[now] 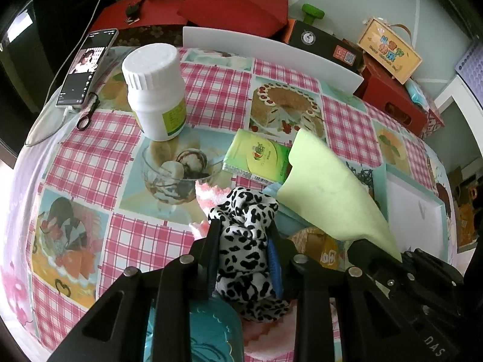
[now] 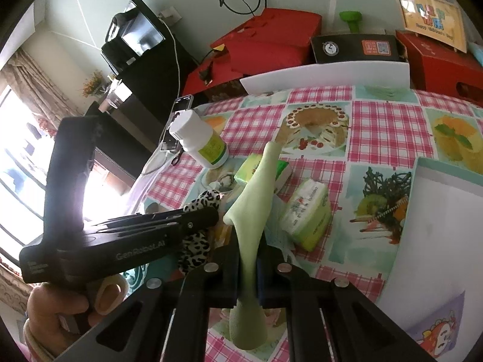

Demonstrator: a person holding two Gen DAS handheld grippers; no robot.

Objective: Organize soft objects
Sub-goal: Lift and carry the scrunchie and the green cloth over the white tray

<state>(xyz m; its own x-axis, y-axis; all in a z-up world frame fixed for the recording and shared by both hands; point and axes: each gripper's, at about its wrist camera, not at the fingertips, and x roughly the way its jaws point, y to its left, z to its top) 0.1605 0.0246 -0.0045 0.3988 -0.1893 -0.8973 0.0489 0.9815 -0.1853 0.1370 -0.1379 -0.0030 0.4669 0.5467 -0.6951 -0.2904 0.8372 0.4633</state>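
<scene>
Table: checked pink cloth table, bottle at 11 o'clock.
Left gripper: fingers clamp spotted scrunchie, lifted for sorting.
Right gripper: fingers pinch green cloth, upright, off clutter.

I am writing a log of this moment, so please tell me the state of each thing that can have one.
left gripper: shut on the spotted cloth
right gripper: shut on the green cloth
white bottle: upright, cap on
phone: screen lit
tissue pack: lying flat
</scene>
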